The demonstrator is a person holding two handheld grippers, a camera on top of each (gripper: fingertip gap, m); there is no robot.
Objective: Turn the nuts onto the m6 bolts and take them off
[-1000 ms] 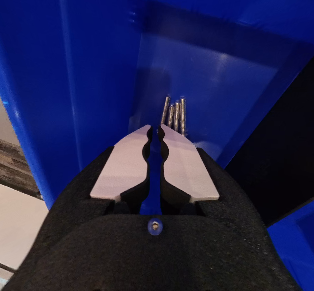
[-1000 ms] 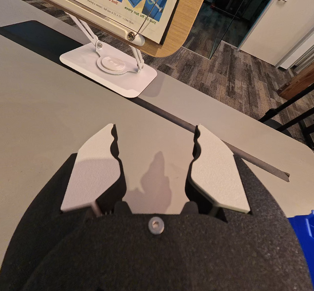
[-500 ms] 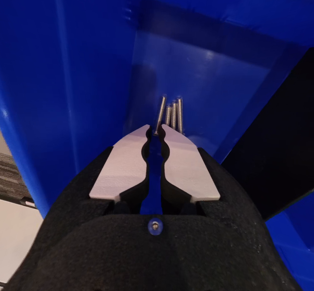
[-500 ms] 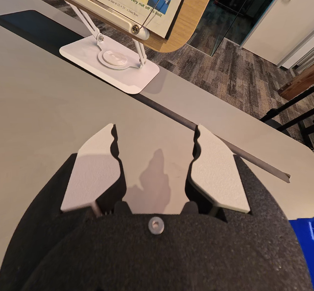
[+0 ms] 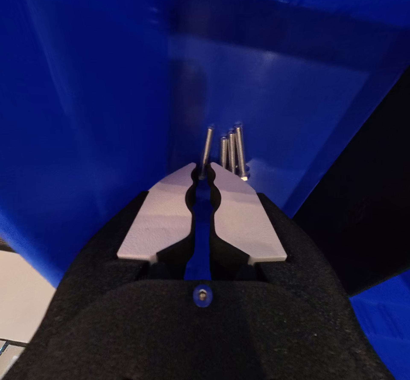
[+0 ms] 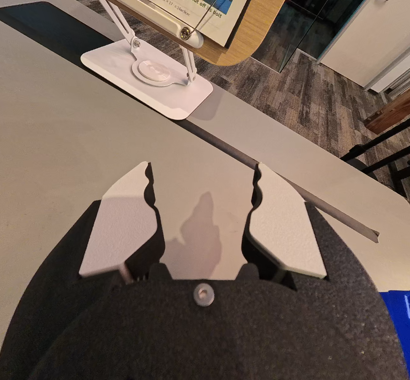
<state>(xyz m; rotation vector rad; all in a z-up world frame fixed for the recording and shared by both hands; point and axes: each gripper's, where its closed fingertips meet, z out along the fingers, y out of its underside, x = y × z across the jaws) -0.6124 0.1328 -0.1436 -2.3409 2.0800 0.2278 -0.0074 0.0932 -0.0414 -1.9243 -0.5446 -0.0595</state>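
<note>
- Reaching into the glossy blue plastic bin [image 5: 93, 103], the left tongs [image 5: 202, 166] pinch one slim silver threaded bolt [image 5: 206, 147] at its head end.
- Three more silver bolts [image 5: 232, 151] lie just beside it on the bin floor.
- The right tongs [image 6: 203, 165] hover spread and empty over the plain grey worktop [image 6: 55, 147], near a white tilting document stand [image 6: 153, 81].

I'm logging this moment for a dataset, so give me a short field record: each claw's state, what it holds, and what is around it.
left claw: shut on one bolt, gripped near its head end
held bolt: tilted, apart from the others
other bolts: three, side by side on the bin floor
bin: blue, surrounds the left claw
right claw: open, holds nothing, above the grey table
stand: white base on the table, beyond the right claw
nuts: none visible
</note>
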